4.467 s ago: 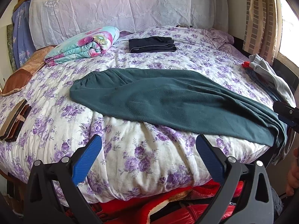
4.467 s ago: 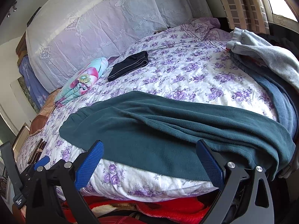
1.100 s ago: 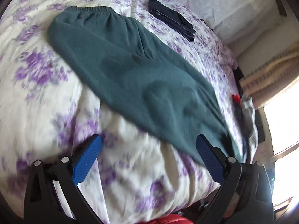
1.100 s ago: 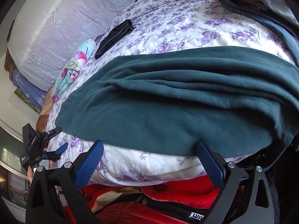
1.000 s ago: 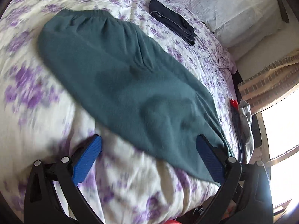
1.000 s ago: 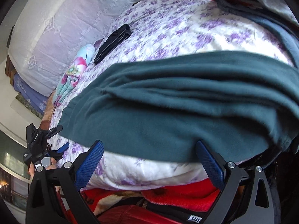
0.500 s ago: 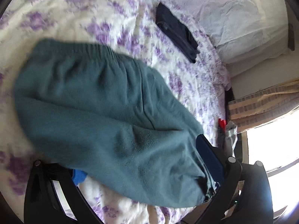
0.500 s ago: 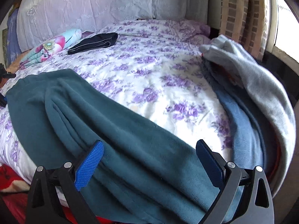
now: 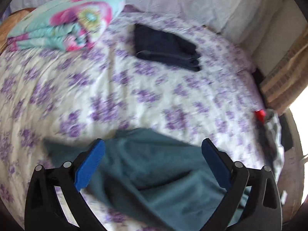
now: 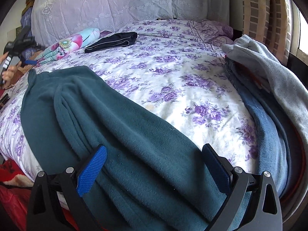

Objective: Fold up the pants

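Observation:
Dark green fleece pants (image 10: 107,127) lie stretched across the near edge of the floral bed, waistband at the left. My right gripper (image 10: 153,165) is open, its blue pads straddling the leg end of the pants, just above the cloth. My left gripper (image 9: 153,163) is open over the waistband end of the pants (image 9: 154,169), the view blurred by motion. The left gripper also shows at the far left of the right wrist view (image 10: 17,46), held in a hand.
A folded black garment (image 10: 113,39) and a rolled floral blanket (image 10: 71,43) lie near the pillows (image 10: 107,3). A pile of grey and blue clothes (image 10: 269,88) sits on the bed's right edge. A red blanket (image 10: 13,190) hangs below the bed's front edge.
Both grippers have swung in low over the pants, the left over the waistband end, the right over the leg end. Both stay open. The pants have not moved.

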The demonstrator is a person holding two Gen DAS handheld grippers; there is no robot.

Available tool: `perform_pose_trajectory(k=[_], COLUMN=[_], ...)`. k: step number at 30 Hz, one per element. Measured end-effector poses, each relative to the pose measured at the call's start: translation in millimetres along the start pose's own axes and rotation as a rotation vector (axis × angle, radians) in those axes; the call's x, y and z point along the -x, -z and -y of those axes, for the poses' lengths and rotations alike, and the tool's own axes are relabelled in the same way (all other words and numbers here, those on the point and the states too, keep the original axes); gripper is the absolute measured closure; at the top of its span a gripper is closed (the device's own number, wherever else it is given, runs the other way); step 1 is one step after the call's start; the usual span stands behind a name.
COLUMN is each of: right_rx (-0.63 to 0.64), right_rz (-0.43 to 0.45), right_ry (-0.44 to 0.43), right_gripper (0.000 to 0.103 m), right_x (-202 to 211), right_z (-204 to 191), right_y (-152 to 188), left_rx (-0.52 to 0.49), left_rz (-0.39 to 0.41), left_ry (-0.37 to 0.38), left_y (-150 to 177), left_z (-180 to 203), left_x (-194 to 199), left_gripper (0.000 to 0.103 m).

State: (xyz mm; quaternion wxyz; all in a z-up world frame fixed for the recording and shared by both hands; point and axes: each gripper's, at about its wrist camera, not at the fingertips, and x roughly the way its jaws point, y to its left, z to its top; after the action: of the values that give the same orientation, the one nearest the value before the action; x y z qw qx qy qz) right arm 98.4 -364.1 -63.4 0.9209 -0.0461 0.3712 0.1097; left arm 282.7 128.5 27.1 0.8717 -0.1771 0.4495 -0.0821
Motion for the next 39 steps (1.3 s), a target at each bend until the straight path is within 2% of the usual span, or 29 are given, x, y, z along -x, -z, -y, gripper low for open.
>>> perform_pose_trajectory(k=[1, 3, 4, 5, 6, 7, 8, 10, 12, 16, 18, 20, 22, 23, 24, 25, 27, 29, 31, 32, 33, 35, 36, 37, 39], right_rx=[0.002, -0.004, -0.016, -0.026, -0.033, -0.038, -0.037, -0.024, -0.012, -0.003, 0.000, 0.003, 0.004, 0.006, 0.008, 0.011, 0.016, 0.032, 0.040, 0.045, 0.051, 0.060, 0.059, 0.057, 0.061], right_rz=[0.005, 0.015, 0.020, 0.023, 0.029, 0.034, 0.042, 0.060, 0.075, 0.087, 0.090, 0.093, 0.089, 0.086, 0.077, 0.070, 0.066, 0.070, 0.069, 0.062, 0.057, 0.068, 0.082, 0.095, 0.101], right_ry=[-0.003, -0.013, -0.020, -0.024, -0.030, -0.034, -0.040, -0.048, -0.061, -0.086, -0.081, -0.072, -0.064, -0.062, -0.057, -0.049, -0.032, -0.031, -0.028, -0.028, -0.028, -0.024, -0.032, -0.038, -0.040], right_gripper=[0.003, 0.003, 0.003, 0.003, 0.003, 0.003, 0.003, 0.003, 0.003, 0.003, 0.003, 0.003, 0.003, 0.003, 0.003, 0.003, 0.005, 0.020, 0.036, 0.036, 0.036, 0.035, 0.026, 0.016, 0.012], right_x=[0.1, -2.2, -4.0, -5.1, -6.2, -7.2, -8.4, -6.7, -5.0, -4.2, -4.9, -5.3, -5.7, -5.9, -6.7, -7.3, -8.6, -7.9, -7.1, -7.3, -7.8, -6.6, -4.5, -2.2, -1.0], right_z=[0.0, 1.7, 3.4, 4.3, 5.6, 6.7, 7.8, 7.6, 9.4, 12.2, 10.9, 9.9, 9.0, 8.5, 8.0, 7.0, 4.4, 0.9, -0.1, -0.1, -0.4, -0.3, 0.7, 1.1, 2.1], right_y=[1.1, 1.9, 2.0, 2.9, 3.4, 3.6, 4.3, 7.8, 10.6, 12.5, 12.4, 12.6, 11.8, 10.9, 8.8, 6.4, 2.1, -1.4, -6.4, -8.4, -9.7, -14.7, -18.3, -21.2, -31.0], left_rx=[-0.008, -0.046, -0.062, -0.074, -0.099, -0.138, -0.156, -0.175, -0.194, -0.136, -0.151, -0.205, -0.227, -0.226, -0.223, -0.217, -0.203, -0.196, -0.144, -0.112, -0.062, -0.012, -0.004, -0.001, -0.008], left_rz=[0.026, 0.097, 0.127, 0.121, 0.077, -0.014, -0.065, -0.122, -0.145, -0.234, -0.262, -0.236, -0.189, -0.171, -0.151, -0.147, -0.097, -0.026, 0.072, 0.102, 0.145, 0.182, 0.190, 0.203, 0.213], left_ry=[0.027, 0.030, -0.002, -0.036, -0.073, -0.094, -0.102, -0.171, -0.244, -0.240, -0.231, -0.241, -0.208, -0.203, -0.182, -0.132, -0.094, -0.062, -0.005, 0.023, 0.066, 0.118, 0.129, 0.108, 0.061], left_y=[-0.2, 0.3, 0.0, -0.1, -0.8, -1.0, -1.0, 1.4, 3.7, -2.0, 0.0, 6.2, 11.6, 13.9, 15.2, 16.6, 19.8, 23.3, 17.3, 12.8, 6.3, -5.9, -9.4, -11.8, -12.3], left_z=[6.4, 16.2, 19.9, 23.6, 27.7, 30.6, 30.8, 26.6, 14.9, -19.4, -23.0, -18.4, -13.7, -9.0, -8.6, -8.9, -9.5, -9.2, -16.6, -21.7, -31.9, -39.8, -41.5, -44.7, -47.2], left_x=[8.2, 27.7, 32.3, 31.0, 19.8, -3.0, -19.8, -54.6, -78.6, -111.7, -121.8, -123.4, -116.1, -110.3, -104.5, -99.4, -84.6, -63.4, -27.8, -14.4, 4.8, 21.4, 28.5, 35.0, 37.7], left_gripper=[0.005, 0.005, 0.005, 0.005, 0.005, 0.005, 0.005, 0.005, 0.005, 0.005, 0.005, 0.007, 0.031, 0.051, 0.076, 0.081, 0.083, 0.084, 0.084, 0.084, 0.084, 0.084, 0.084, 0.084, 0.084])
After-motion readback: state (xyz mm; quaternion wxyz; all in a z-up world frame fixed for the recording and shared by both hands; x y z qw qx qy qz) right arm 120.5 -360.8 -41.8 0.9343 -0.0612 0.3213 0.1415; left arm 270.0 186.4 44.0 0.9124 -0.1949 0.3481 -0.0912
